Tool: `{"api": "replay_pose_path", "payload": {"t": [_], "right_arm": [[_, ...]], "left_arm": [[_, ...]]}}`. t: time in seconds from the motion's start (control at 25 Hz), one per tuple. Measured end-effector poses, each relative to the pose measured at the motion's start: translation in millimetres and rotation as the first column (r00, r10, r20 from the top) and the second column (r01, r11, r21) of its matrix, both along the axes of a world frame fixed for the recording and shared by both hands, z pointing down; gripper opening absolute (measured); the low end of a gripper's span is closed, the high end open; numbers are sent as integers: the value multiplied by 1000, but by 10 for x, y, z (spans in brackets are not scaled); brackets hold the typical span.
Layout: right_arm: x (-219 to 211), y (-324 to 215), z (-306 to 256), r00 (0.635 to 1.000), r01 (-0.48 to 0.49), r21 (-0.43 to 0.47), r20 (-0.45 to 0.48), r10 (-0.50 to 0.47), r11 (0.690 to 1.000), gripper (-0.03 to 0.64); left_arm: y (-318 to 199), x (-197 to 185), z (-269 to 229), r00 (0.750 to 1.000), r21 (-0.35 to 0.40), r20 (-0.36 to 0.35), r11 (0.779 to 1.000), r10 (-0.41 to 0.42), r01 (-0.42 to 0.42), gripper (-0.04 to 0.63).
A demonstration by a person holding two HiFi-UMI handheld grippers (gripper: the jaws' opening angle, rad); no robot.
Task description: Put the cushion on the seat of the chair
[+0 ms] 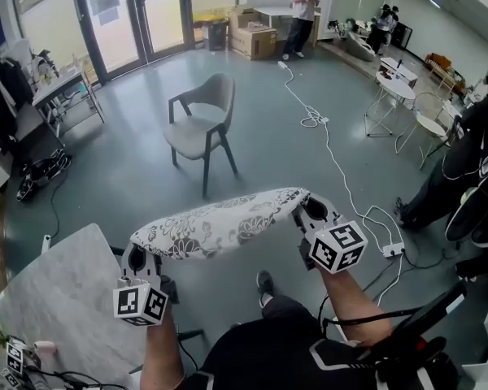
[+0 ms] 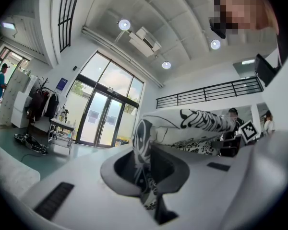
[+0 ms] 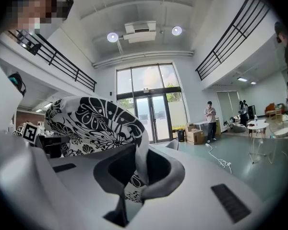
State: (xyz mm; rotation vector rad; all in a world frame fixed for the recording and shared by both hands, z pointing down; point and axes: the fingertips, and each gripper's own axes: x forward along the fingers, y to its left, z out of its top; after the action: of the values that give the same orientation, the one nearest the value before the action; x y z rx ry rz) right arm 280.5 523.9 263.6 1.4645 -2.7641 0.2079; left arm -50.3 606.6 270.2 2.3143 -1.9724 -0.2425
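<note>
— How will the cushion (image 1: pixel 220 224) handle?

— Light and soft, I'd judge: its patterned cover crumples thin where it's pinched. The left tongs (image 1: pixel 137 260) and right tongs (image 1: pixel 312 211) are each clenched on one end, holding it in the air, near us, well short of the chair (image 1: pixel 202 124).

— Keep both ends?

— Yes. Held by one end, it would likely flop.

cushion (image 1: pixel 220 222) is soft printed cloth, chair (image 1: pixel 202 124) has matt grey upholstery on dark legs, floor (image 1: pixel 260 128) smooth with a slight sheen.
</note>
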Motion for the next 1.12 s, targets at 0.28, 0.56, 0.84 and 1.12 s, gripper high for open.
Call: {"api": "replay_pose_path", "payload": {"t": [0.28, 0.56, 0.84, 1.12], "right_arm": [[-37, -657, 11, 999, 38, 12, 33, -38, 999, 35], [-28, -1418, 42, 996, 66, 14, 59, -67, 998, 37], [0, -2078, 54, 994, 110, 38, 26, -111, 993, 37], [176, -2679, 136, 991, 118, 17, 58, -119, 993, 37]], "left_arm": [[-507, 3, -5, 999, -9, 26, 1000, -28, 28, 20], [-1145, 52, -64, 997, -14, 52, 998, -59, 60, 20], [-1731, 117, -125, 993, -33, 71, 995, -91, 93, 20], [-2275, 317, -133, 990, -39, 82, 992, -115, 119, 20]]}}
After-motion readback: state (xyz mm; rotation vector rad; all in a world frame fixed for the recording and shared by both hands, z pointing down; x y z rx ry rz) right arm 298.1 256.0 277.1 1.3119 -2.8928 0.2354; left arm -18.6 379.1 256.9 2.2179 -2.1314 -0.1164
